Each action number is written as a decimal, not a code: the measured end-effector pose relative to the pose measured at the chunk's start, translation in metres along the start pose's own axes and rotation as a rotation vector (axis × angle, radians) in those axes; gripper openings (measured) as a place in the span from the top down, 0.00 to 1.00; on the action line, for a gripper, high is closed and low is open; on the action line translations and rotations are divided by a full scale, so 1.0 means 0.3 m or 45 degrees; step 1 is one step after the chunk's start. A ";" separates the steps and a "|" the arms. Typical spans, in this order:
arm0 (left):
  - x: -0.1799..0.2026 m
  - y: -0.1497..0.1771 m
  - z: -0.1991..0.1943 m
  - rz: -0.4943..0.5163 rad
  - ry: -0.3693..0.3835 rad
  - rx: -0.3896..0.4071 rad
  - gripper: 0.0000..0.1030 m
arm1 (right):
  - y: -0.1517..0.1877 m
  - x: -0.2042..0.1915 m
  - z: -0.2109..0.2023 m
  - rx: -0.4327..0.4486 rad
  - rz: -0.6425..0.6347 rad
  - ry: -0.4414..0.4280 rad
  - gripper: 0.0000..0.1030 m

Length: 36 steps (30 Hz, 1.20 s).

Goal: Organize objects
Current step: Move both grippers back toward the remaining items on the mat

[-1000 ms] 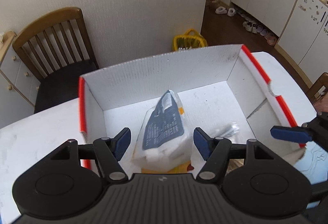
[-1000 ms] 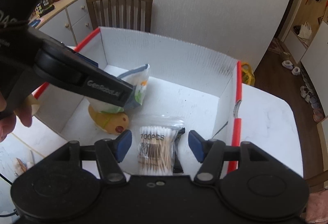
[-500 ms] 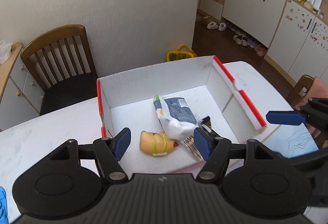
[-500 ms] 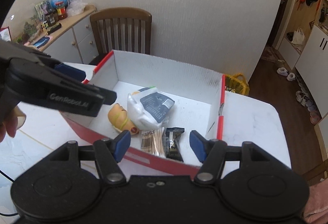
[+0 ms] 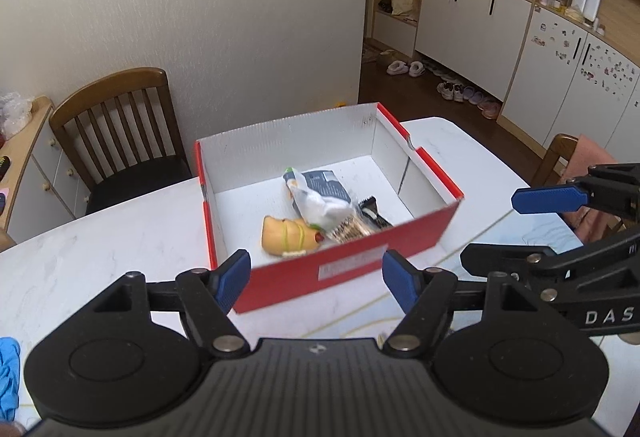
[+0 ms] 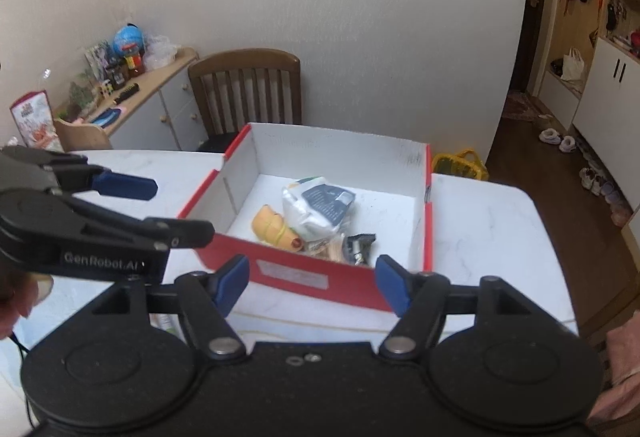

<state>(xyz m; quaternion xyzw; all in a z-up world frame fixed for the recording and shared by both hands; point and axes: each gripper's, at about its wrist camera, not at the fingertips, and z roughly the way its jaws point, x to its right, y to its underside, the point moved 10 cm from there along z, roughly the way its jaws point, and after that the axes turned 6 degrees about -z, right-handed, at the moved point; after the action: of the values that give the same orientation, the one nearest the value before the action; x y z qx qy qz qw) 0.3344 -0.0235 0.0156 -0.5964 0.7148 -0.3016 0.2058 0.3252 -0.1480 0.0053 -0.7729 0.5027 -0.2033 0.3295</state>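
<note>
both tongs drawn back, widening, empty | box [image 5: 344,269] beyond tips | contents seemingly untouched

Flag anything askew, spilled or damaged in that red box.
Nothing spilled. The red box sits skewed on the table, and its contents are bunched together: hot-dog toy, white pouch, cotton swabs, dark packet.

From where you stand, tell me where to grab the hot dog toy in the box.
Grip the hot dog toy across its short width, at the middle of the bun, coming from above. It lies flat on the red box floor, its left side free; the white pouch crowds its right end.
</note>
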 end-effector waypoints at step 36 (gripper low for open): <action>-0.013 0.610 -0.096 -0.114 0.046 -0.065 0.01 | 0.527 -0.126 -0.128 -0.077 0.037 0.034 0.04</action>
<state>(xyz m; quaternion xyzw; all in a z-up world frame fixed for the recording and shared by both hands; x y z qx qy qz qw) 0.1831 0.0052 -0.0872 -0.6272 0.6985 -0.3030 0.1638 0.1832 -0.1690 -0.0800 -0.7722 0.5243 -0.1936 0.3022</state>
